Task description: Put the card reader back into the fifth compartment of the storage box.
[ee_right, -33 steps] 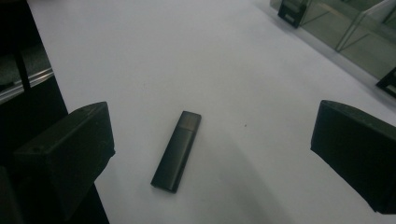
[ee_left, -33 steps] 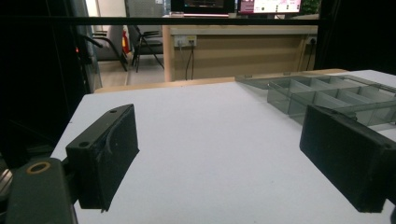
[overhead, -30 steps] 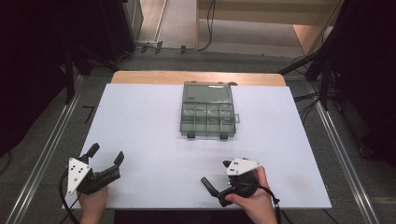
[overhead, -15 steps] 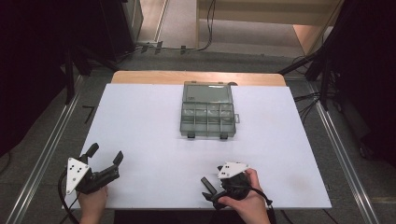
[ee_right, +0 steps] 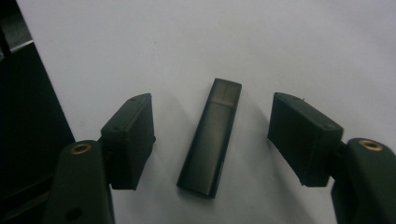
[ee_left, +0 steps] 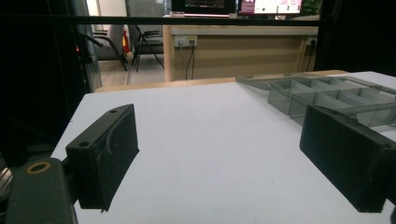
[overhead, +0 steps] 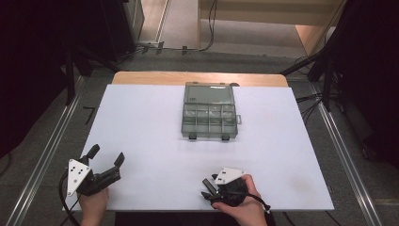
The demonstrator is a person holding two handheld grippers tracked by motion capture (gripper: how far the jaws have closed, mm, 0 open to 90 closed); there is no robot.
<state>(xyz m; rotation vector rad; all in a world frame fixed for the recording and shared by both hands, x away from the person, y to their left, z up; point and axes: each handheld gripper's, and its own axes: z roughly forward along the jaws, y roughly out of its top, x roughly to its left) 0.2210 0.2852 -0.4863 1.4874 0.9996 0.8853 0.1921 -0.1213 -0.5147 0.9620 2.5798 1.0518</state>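
A dark, flat stick-shaped object (ee_right: 210,140), like a capped USB drive, lies on the white table top (overhead: 141,122) near its front edge. My right gripper (ee_right: 212,106) hangs over it with one jaw on each side, both clear of it. The jaws have just been closing and stand partly open. In the high view my right gripper (overhead: 206,188) sits at the front, right of centre, pointing left. My left gripper (overhead: 107,154) rests at the front left corner, wide open with nothing between its jaws (ee_left: 219,135). A clear compartment box (overhead: 208,113) lies open in the middle of the table.
The box (ee_left: 327,93) has several small compartments, and its lid is folded back toward the far edge. A wooden strip (overhead: 197,77) runs behind the table. Metal rails (overhead: 47,155) flank both sides, and cables lie on the floor at the right.
My right gripper has dropped lower and shifted a little left toward the front edge, and its jaws have narrowed. The left gripper has stayed put.
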